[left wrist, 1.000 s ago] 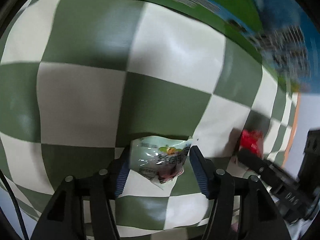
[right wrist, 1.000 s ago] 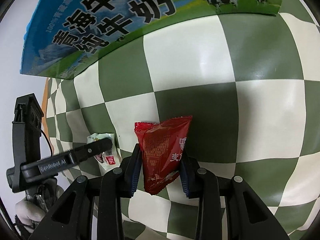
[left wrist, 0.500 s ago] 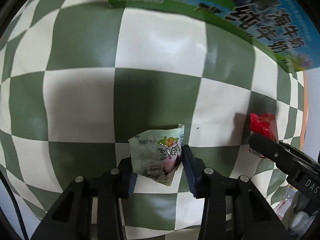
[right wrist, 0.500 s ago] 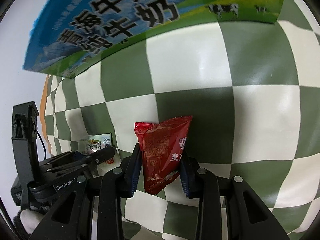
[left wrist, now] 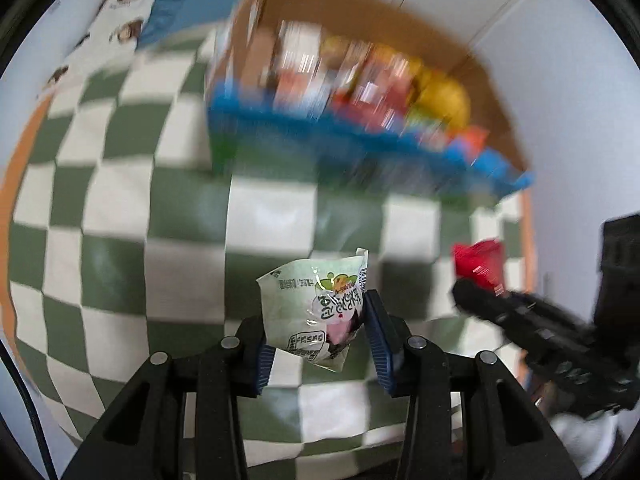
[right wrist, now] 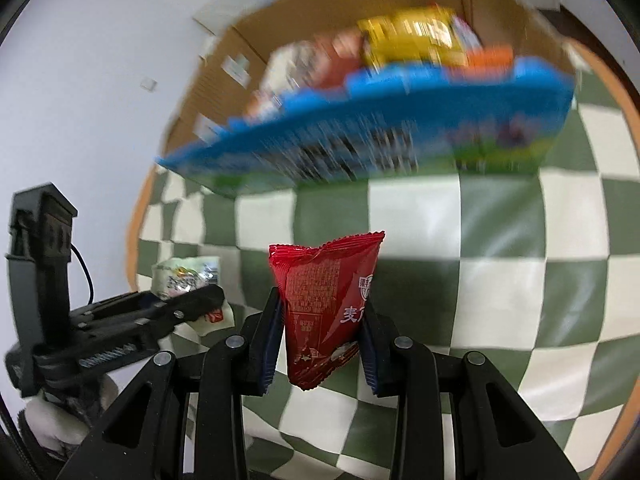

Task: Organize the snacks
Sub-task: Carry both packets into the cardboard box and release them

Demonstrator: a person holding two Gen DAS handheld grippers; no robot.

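Cloth (left wrist: 120,216) in green and white checks covers the bench, with an orange border along its edges. At far left in the left wrist view lies a white fabric (left wrist: 104,24) printed with brown figures. The left claw (left wrist: 320,340) is clamped on a pale green packet (left wrist: 316,308), which stands up between the blue pads above the cloth. Beyond it, toward the back of the bench, sits a box (left wrist: 360,136) with a blue and green printed wall and brown cardboard flaps; blurred packets in red, white and yellow fill it. To the right, the right claw (left wrist: 480,284) comes in from the side, gripping a red packet (left wrist: 480,264).

In the right wrist view the left claw (right wrist: 192,300) shows at left with the pale green packet (right wrist: 184,276) in it. In the middle, the right claw (right wrist: 320,320) is clamped on the red packet (right wrist: 324,304), upright and clear of the cloth (right wrist: 500,304). The box (right wrist: 360,148) lies ahead, its contents blurred, a white wall (right wrist: 100,60) behind.
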